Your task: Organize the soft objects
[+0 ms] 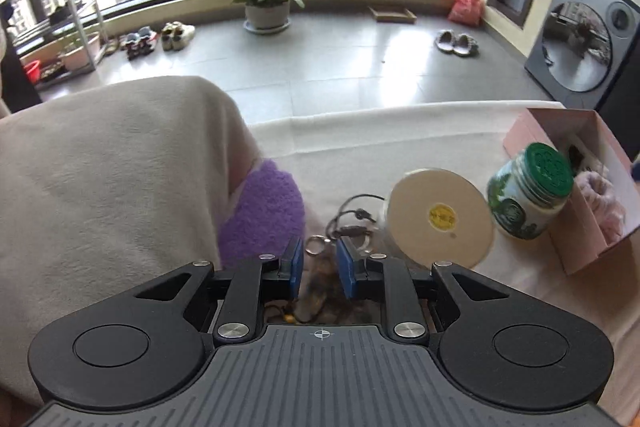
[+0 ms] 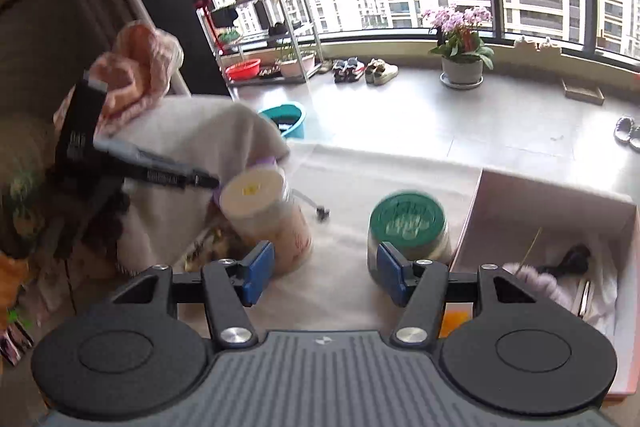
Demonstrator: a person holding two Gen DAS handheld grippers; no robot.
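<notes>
Left gripper (image 1: 319,267): blue pads nearly together, clamped on a brown furry soft item (image 1: 316,297) with a key ring (image 1: 316,244) at its top; the item hangs down between the fingers, long axis roughly along them. Purple knit piece (image 1: 262,211) pokes out from under the beige blanket (image 1: 108,179) on the white-covered table (image 1: 360,135). Right gripper (image 2: 324,273) stands apart, holding nothing, above the cloth between the cream-lidded jar (image 2: 268,219) and green-lidded jar (image 2: 408,227). Pink box (image 2: 552,211) sits right of both.

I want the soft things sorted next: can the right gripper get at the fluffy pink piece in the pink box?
Probably yes. The right gripper is open and empty, the pink box has no lid, and the fluffy pink piece lies uncovered inside.
</notes>
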